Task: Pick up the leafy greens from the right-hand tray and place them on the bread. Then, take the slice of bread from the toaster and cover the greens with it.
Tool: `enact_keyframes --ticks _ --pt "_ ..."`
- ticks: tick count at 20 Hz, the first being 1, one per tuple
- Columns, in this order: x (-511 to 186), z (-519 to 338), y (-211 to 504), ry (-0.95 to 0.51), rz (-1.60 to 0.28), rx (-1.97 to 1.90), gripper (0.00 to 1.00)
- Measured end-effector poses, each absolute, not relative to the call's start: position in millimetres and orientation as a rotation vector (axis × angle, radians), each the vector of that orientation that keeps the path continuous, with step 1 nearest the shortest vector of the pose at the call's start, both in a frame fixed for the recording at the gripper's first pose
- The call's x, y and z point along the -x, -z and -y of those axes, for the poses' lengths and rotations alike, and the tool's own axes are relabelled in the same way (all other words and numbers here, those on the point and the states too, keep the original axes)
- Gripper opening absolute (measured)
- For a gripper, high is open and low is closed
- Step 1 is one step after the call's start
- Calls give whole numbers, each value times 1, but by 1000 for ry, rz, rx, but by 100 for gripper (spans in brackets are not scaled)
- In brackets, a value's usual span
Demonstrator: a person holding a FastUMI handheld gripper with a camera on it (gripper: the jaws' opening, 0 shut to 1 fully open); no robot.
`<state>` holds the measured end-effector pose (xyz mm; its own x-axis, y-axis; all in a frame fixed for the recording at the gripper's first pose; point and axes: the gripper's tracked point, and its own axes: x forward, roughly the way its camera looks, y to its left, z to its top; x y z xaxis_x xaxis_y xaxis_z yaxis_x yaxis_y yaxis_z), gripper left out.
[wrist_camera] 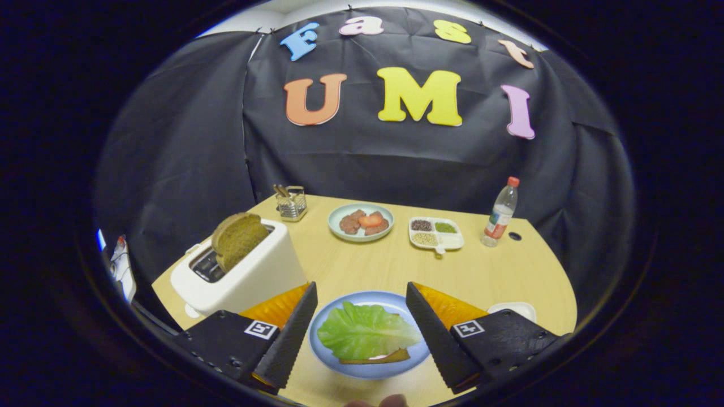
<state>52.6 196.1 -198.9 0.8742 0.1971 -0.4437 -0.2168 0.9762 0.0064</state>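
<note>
Gripper (361, 330) spread wide, empty, fingers flanking blue plate (334, 356), leafy greens (365, 332) lying over bread (378, 358)

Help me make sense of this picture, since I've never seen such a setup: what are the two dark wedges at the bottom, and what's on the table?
The wedges are the two fingers of handheld tongs that a person carries. The camera rides on them and looks forward, so the picture bulges like a fishbowl. The tongs are open and hold nothing.

Between the fingers sits a blue plate with a green leaf lying on a slice of bread. Beside the fingers stands a white toaster with a brown slice sticking up. Farther back are a plate of food, a divided dish, a bottle and a wire holder.
</note>
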Motion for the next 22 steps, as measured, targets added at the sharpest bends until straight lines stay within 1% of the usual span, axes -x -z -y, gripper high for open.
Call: enact_keyframes --ticks 4,7,10,17,18,21,22 --pt "-41 -243 160 -206 -433 -35 96" --pt "-41 -281 145 -209 -417 -62 96" --pt "-43 -318 148 -215 -430 -70 96" --pt "-65 -360 192 -127 -533 -33 96" --pt "-69 -363 198 -118 -542 -27 95" --pt "-76 -368 214 -103 -578 -23 81" --pt "-80 -369 219 -94 -591 -22 80"
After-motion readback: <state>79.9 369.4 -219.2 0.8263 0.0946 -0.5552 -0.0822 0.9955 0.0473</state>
